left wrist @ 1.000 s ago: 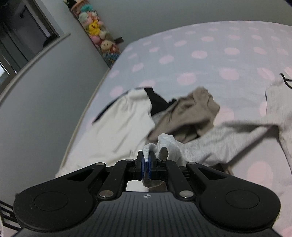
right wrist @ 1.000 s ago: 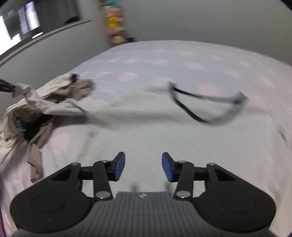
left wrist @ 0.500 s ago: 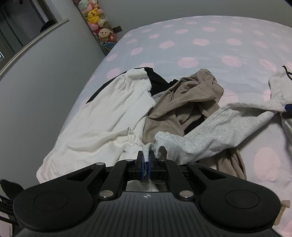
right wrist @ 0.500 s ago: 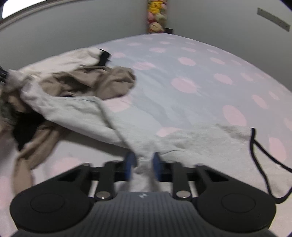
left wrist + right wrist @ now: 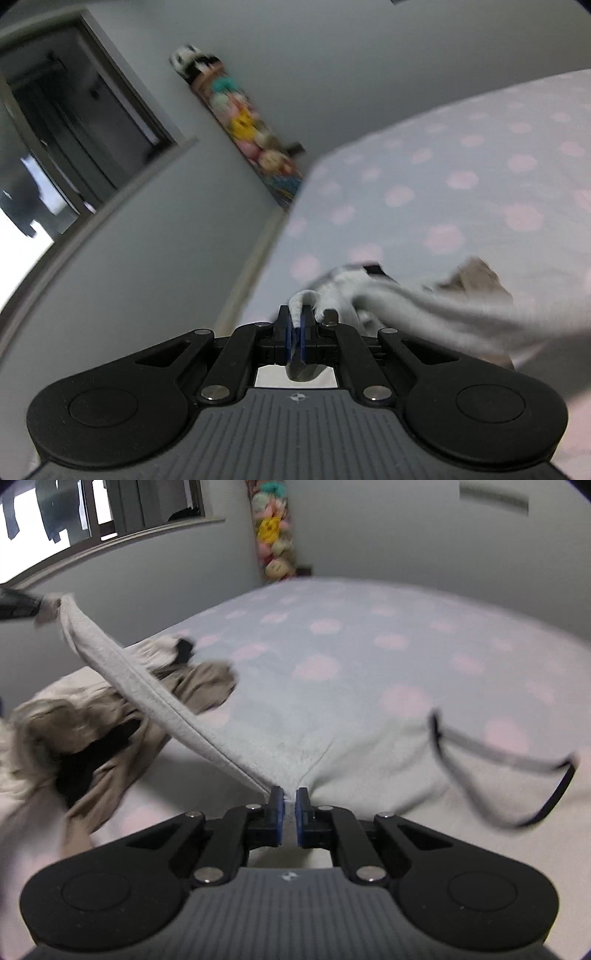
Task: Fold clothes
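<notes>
A light grey garment (image 5: 369, 760) with a black drawstring (image 5: 517, 768) lies on the bed, one long part (image 5: 147, 690) stretched up to the left. My right gripper (image 5: 290, 799) is shut on the grey garment where that part joins the body. My left gripper (image 5: 295, 325) is shut on the cuff end of the same grey garment (image 5: 424, 306), held above the bed. The left gripper's tip (image 5: 18, 603) shows at the far left of the right wrist view, holding that end.
A pile of beige, cream and black clothes (image 5: 92, 720) lies on the left of the bed (image 5: 369, 635), whose sheet is pale with pink dots. A hanging column of plush toys (image 5: 275, 535) is in the wall corner. A window (image 5: 74, 513) sits at upper left.
My left gripper has lifted the grey end up off the pile, stretching the part taut. My right gripper has gone from open to shut on the grey garment.
</notes>
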Demonstrator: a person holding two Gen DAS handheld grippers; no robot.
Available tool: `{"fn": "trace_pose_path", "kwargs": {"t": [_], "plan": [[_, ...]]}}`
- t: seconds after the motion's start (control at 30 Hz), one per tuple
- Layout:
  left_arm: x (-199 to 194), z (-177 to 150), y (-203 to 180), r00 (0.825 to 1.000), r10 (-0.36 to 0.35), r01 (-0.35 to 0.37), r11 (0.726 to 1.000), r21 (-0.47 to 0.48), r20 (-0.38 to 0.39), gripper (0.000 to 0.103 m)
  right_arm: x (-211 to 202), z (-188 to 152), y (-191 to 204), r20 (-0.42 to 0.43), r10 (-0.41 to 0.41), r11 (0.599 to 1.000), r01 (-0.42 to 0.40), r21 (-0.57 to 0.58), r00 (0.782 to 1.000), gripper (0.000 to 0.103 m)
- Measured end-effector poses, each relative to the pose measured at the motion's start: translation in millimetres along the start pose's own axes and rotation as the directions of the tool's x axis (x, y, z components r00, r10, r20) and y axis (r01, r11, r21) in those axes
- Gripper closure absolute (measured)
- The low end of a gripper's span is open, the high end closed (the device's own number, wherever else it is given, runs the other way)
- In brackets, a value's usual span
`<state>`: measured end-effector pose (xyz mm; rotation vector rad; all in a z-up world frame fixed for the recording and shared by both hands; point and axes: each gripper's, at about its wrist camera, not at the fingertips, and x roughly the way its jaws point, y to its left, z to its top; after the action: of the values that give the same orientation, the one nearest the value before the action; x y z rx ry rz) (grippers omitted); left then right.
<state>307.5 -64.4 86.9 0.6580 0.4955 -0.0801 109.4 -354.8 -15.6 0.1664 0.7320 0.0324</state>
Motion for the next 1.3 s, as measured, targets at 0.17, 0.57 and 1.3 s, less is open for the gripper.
{"fn": "trace_pose_path", "kwargs": {"t": [0.17, 0.57, 1.3], "plan": [[-19, 28, -8, 0.997, -0.006, 0.01, 0.999, -0.047, 0.078, 0.1, 15, -27, 18, -0.066, 0.054, 0.998, -0.053, 0.019, 0.996, 0.094], [-5, 75, -28, 0.992, 0.07, -0.076, 0.996, 0.05, 0.106, 0.1, -18, -11, -49, -0.01, -0.048, 0.999, 0.048, -0.013, 0.999, 0.069], [75, 30, -42, 0.993, 0.084, -0.073, 0.989, 0.126, -0.08, 0.1, 112, 76, -155, -0.109, -0.068, 0.997, 0.073, 0.036, 0.992, 0.081]]}}
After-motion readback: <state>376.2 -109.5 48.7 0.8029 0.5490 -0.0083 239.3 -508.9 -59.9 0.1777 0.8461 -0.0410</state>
